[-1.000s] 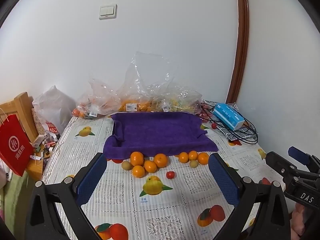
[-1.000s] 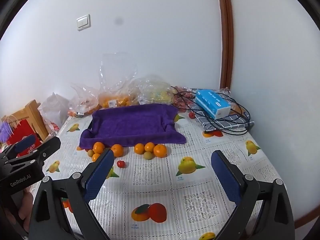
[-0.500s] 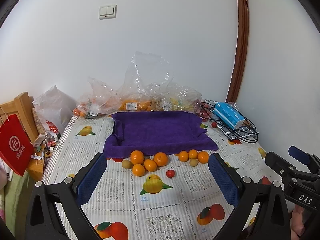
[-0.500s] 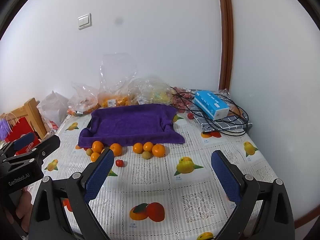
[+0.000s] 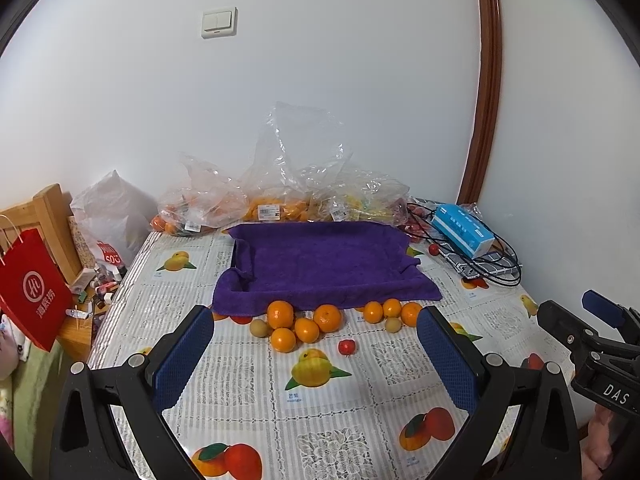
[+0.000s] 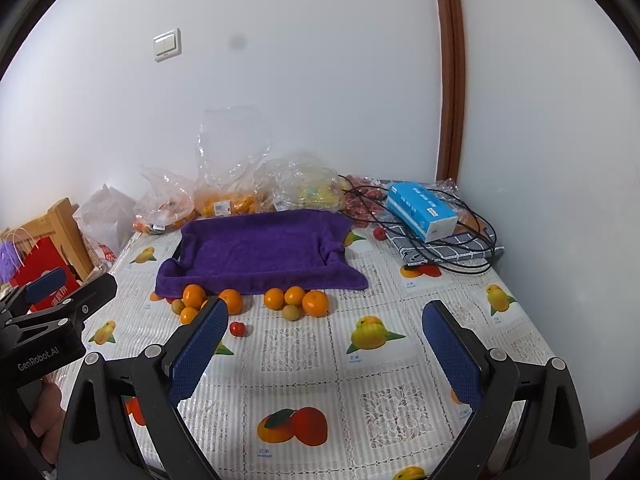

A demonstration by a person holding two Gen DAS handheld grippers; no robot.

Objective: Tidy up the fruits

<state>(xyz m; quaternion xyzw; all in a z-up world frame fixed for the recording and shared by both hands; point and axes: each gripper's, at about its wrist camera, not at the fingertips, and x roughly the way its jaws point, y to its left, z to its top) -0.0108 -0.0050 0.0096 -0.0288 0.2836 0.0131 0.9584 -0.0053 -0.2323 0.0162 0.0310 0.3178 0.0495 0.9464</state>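
Note:
A purple towel-lined tray [image 5: 320,256] [image 6: 256,248] lies mid-table. In front of it sit several oranges: a left cluster [image 5: 298,322] [image 6: 194,296] and a right cluster [image 5: 390,310] [image 6: 296,298]. Two small greenish-brown fruits [image 5: 259,327] [image 5: 393,324] and a small red fruit [image 5: 346,347] [image 6: 238,328] lie among them. My left gripper [image 5: 316,356] is open and empty, held above the table short of the fruit. My right gripper [image 6: 326,344] is open and empty, near the table's front right.
Clear plastic bags of fruit [image 5: 280,196] [image 6: 240,192] line the wall behind the tray. A blue tissue box [image 5: 462,230] [image 6: 422,210] and black cables [image 6: 452,248] lie at the back right. A red paper bag [image 5: 32,288] and wooden chair [image 5: 52,220] stand left of the table.
Both views have drifted slightly; the fruit and tray sit a little nearer the frames' middle. Nothing was taken hold of; both grippers stay open.

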